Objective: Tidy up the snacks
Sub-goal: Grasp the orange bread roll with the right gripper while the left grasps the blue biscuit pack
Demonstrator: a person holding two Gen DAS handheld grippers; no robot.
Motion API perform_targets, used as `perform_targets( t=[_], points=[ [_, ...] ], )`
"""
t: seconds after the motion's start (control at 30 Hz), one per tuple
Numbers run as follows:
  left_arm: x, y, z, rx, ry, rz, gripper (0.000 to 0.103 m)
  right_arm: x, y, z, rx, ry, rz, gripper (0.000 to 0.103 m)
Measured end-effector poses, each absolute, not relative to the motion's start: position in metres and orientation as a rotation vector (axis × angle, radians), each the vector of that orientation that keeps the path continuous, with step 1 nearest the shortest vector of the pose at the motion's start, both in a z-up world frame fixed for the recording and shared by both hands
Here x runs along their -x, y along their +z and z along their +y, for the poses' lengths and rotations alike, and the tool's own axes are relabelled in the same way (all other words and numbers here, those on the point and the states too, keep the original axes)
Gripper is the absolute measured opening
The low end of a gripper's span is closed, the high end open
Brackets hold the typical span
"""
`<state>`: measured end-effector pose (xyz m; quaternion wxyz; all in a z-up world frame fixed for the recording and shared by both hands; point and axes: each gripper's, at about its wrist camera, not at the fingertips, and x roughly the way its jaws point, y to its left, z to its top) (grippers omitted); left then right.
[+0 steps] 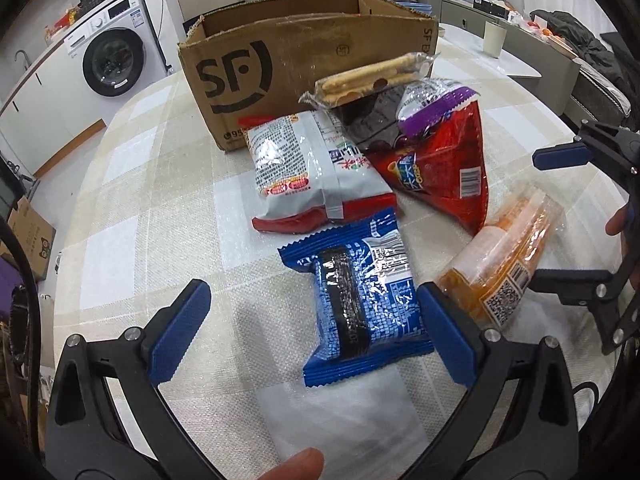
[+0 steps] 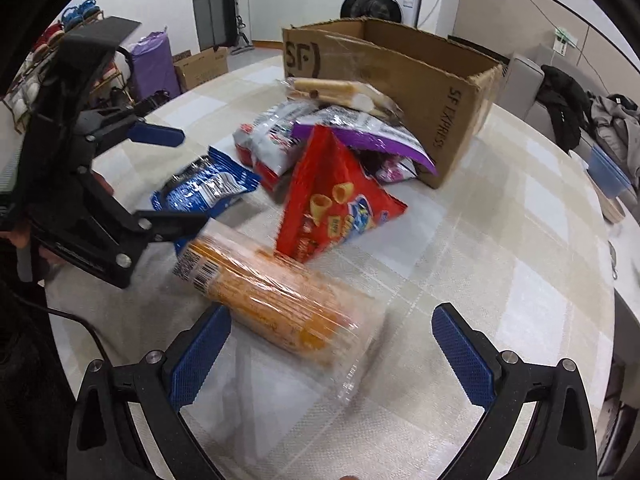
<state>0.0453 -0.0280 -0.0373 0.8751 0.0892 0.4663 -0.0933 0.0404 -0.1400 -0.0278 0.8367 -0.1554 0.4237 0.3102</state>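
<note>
An open SF cardboard box [image 1: 280, 52] stands on the table, also in the right wrist view [image 2: 420, 80]. Snacks lie in front of it: a blue cookie pack [image 1: 360, 300], a white and red bag [image 1: 308, 172], a red cone-snack bag [image 1: 448, 160], a biscuit pack [image 1: 372, 76] and an orange pack [image 1: 504, 264]. My left gripper [image 1: 316, 332] is open around the blue pack's near end. My right gripper [image 2: 332, 352] is open, with the orange pack [image 2: 276, 292] between its fingers. The red bag [image 2: 328, 200] and blue pack [image 2: 204, 188] lie beyond.
The table has a beige checked cloth [image 1: 160, 240]. A washing machine [image 1: 112, 60] stands at the far wall. A white cup [image 1: 494, 38] and a dark jacket [image 1: 576, 36] are at the table's far right. A blue-lidded container [image 2: 608, 172] sits at the right edge.
</note>
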Motion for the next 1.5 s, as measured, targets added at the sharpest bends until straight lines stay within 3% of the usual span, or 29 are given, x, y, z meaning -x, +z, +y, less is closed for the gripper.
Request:
perform_targets(
  t=[0.37,0.5,0.7,0.8,0.97,1.3,1.5],
  points=[
    [-0.053,-0.045,-0.023,-0.183,-0.214,1.011,0.102,-0.033,-0.02,-0.115,0.313,0.84,0.824,0.1],
    [-0.052,-0.044,-0.023,-0.196,-0.214,1.015,0.102,-0.028,-0.024,-0.113,0.345,0.868,0.847,0.083],
    [-0.05,-0.048,-0.021,-0.18,-0.232,1.034,0.102,-0.016,-0.029,-0.118,0.385,0.918,0.866,0.079],
    [-0.051,-0.051,-0.017,-0.145,-0.248,1.049,0.102,-0.016,-0.031,-0.117,0.385,0.915,0.867,0.07],
    [-0.056,-0.054,-0.01,-0.121,-0.272,1.052,0.102,-0.018,-0.036,-0.115,0.386,0.898,0.87,0.064],
    [-0.053,-0.057,-0.007,-0.129,-0.297,1.024,0.102,-0.022,-0.036,-0.122,0.362,0.907,0.859,0.043],
    [-0.055,-0.057,-0.005,-0.138,-0.309,1.033,0.102,-0.019,-0.032,-0.124,0.352,0.937,0.842,0.038]
  ],
)
